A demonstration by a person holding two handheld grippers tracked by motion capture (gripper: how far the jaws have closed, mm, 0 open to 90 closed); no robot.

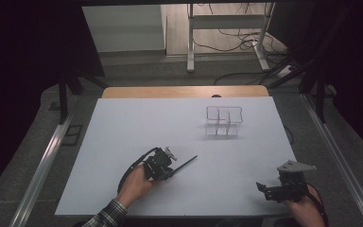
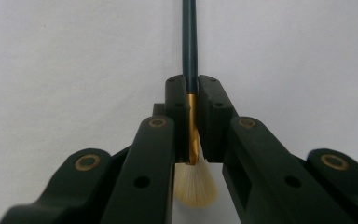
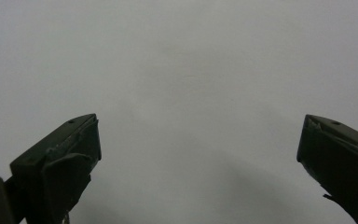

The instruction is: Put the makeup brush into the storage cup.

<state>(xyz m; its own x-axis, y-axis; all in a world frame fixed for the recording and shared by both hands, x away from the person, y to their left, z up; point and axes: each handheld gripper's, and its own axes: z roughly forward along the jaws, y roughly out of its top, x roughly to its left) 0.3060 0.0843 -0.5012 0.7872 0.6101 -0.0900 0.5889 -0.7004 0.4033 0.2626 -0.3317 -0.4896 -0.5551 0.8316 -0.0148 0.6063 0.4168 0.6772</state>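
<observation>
White table (image 1: 123, 127): left gripper (image 2: 192, 93) clamps what seems a paintbrush (image 2: 189, 46).

A: The slim dark-handled paintbrush with a gold ferrule (image 2: 192, 135) is running off the top edge of the left gripper view, and black jaws are covering part of its pale bristles.

B: In the high view, the clear wire-like divided organiser (image 1: 223, 121) is looking too faint to count compartments. The person's right hand (image 1: 306, 210) is being cut off at the bottom.
</observation>
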